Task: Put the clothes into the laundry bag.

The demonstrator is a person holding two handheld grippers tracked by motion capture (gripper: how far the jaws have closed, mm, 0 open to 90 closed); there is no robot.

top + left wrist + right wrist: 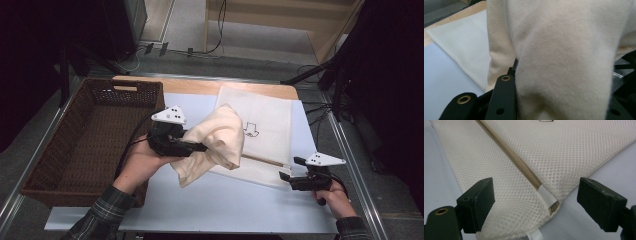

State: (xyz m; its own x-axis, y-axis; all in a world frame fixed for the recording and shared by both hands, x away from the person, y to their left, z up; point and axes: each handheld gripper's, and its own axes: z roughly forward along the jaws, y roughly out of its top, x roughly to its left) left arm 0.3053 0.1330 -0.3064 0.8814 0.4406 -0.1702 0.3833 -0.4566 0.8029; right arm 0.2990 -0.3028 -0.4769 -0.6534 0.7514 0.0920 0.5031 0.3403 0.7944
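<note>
From the high view, the left hand-held gripper [200,146] is clamped on a cream knitted garment [218,140], which it holds raised above the surface [210,205], the cloth bunched over the jaws and drooping below them. Under and behind the garment lies a white mesh laundry bag [267,117], flat on the pale blue mat, with a small dark line drawing on it and a tan zipper strip along its near edge. A brown wicker basket [47,172] sits to the left, just beside the left hand. The right hand-held gripper [287,169] rests low at the bag's near right corner, jaws apart.

In the left gripper view, the garment [564,57] hangs close to the lens, pinched beside the black jaw; the far jaw is covered by cloth, so its contact is likely rather than plain. The mesh bag [461,47] lies beyond.

In the right gripper view, the jaws stand wide on either side of the bag's corner [524,202], where the zipper strip [511,157] ends at a white tab; the pads are not pressing on the mesh.
</note>
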